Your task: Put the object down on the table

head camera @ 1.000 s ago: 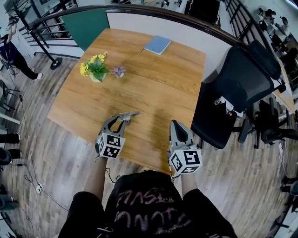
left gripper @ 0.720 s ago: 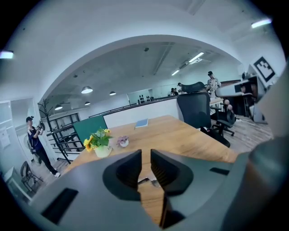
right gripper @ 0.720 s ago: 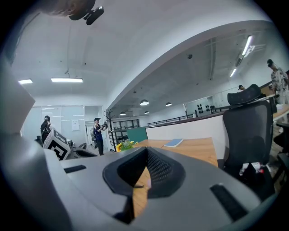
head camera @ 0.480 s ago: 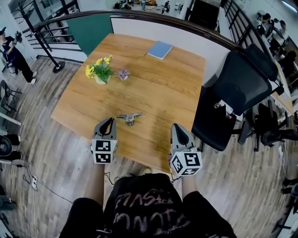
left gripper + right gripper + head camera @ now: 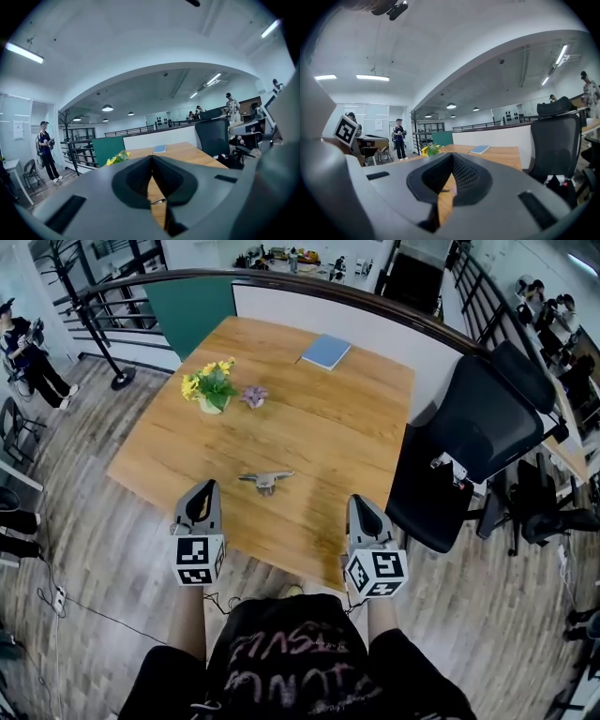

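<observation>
A small grey metal object, shaped like a toy plane, lies by itself on the wooden table near the front edge. My left gripper hangs off the table's front edge, down and left of the object, shut with nothing between its jaws. In the left gripper view the left gripper has its jaws touching, and a sliver of the object shows below them. My right gripper is level with it at the right, also shut and empty. The right gripper has its jaws meeting in its own view.
A pot of yellow flowers and a small purple thing stand at the table's far left, a blue book at the far edge. A black office chair stands against the right side. A person stands beyond the railing, left.
My left gripper has let go of the grey object, drawn back off the table edge and shut. The object now lies free on the table. The right gripper has barely moved.
</observation>
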Demonstrator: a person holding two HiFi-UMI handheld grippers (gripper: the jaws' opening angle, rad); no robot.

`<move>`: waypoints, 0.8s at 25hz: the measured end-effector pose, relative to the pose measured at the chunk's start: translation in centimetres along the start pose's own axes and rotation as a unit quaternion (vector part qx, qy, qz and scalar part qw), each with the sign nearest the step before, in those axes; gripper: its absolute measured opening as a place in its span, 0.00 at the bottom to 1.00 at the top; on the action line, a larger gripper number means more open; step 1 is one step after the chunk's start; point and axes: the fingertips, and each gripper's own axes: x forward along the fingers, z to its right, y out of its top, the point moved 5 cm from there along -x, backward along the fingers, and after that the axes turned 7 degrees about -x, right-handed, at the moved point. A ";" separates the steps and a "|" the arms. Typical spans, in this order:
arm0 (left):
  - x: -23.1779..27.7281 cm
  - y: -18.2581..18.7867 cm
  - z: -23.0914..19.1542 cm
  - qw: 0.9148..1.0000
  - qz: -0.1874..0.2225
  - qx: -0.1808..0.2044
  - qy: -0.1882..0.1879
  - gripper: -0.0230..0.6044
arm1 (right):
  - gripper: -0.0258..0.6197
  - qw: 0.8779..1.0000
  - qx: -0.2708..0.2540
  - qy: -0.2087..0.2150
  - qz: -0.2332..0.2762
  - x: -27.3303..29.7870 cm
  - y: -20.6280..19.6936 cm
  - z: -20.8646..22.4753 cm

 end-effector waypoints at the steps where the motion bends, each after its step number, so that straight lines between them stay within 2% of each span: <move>1: -0.4 0.3 -0.1 1.000 0.006 0.000 0.001 0.06 | 0.05 1.000 -0.001 0.000 0.000 -0.1 0.0 0.0; 10: -2.9 2.0 -1.0 0.999 0.036 0.009 0.015 0.06 | 0.05 1.000 -0.008 -0.001 0.004 -0.4 0.6 0.4; 20: -4.7 2.9 -2.2 0.997 0.064 -0.008 0.029 0.06 | 0.05 1.000 -0.021 0.003 0.011 -0.6 1.5 0.3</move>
